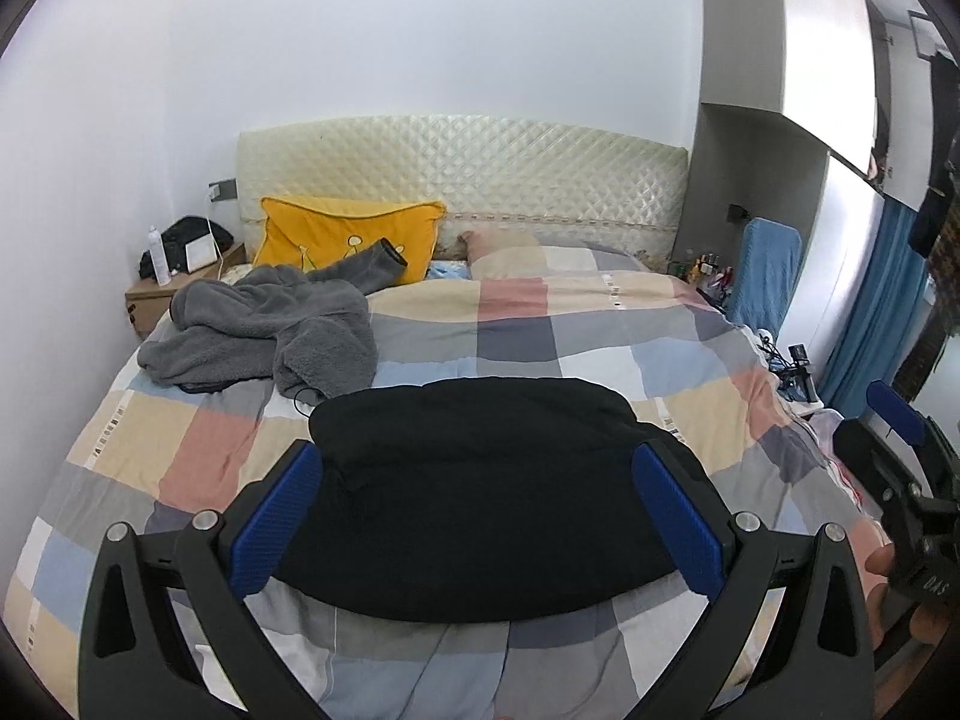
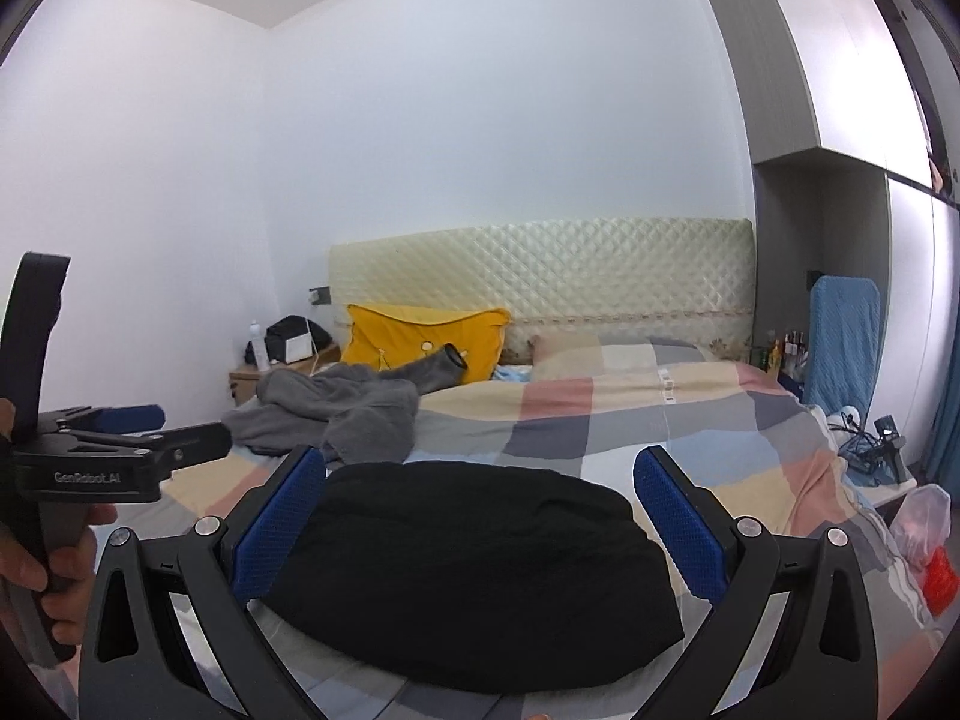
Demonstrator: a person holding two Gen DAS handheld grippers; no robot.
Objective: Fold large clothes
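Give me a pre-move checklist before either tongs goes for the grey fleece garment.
1. Left tongs open and holding nothing: ok.
2. Right tongs open and holding nothing: ok.
3. Black garment already a compact bundle on the checked quilt: ok.
4. Grey fleece garment spread flat for folding: not ok, crumpled in a heap.
5. Its sleeve clear of the yellow pillow: not ok, it lies across the pillow's front.
6. Thin dark cord by the fleece's near edge free of the fabric: cannot tell.
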